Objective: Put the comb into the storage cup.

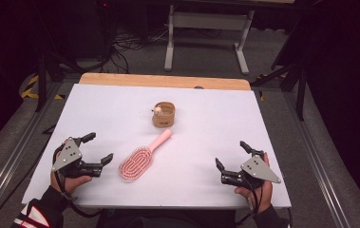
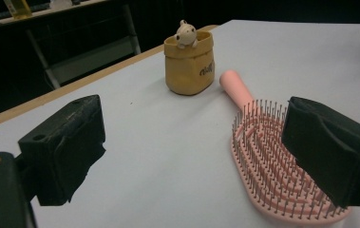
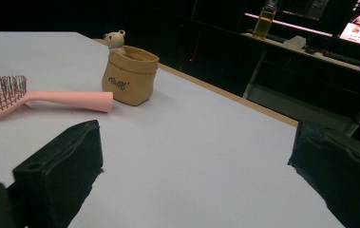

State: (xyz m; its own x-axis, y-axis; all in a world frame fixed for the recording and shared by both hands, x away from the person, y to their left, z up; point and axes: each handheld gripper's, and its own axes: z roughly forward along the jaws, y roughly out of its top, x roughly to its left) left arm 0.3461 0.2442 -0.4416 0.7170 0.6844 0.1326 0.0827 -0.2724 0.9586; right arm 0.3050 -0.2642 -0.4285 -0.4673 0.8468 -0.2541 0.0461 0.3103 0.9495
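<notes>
While both tongs hung wide open and empty, the pink hairbrush lay at three o'clock of the left gripper, so grasping it looked next, the right gripper idle.

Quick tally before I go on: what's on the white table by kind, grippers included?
Hairbrush, pink: 1
Pouch, tan, with a small bear figure at its rim: 1
Grippers: 2, the left gripper and the right gripper, both open
Total: 4

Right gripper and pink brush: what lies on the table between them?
Nothing: the high view shows bare white table between the right gripper and brush.
</notes>
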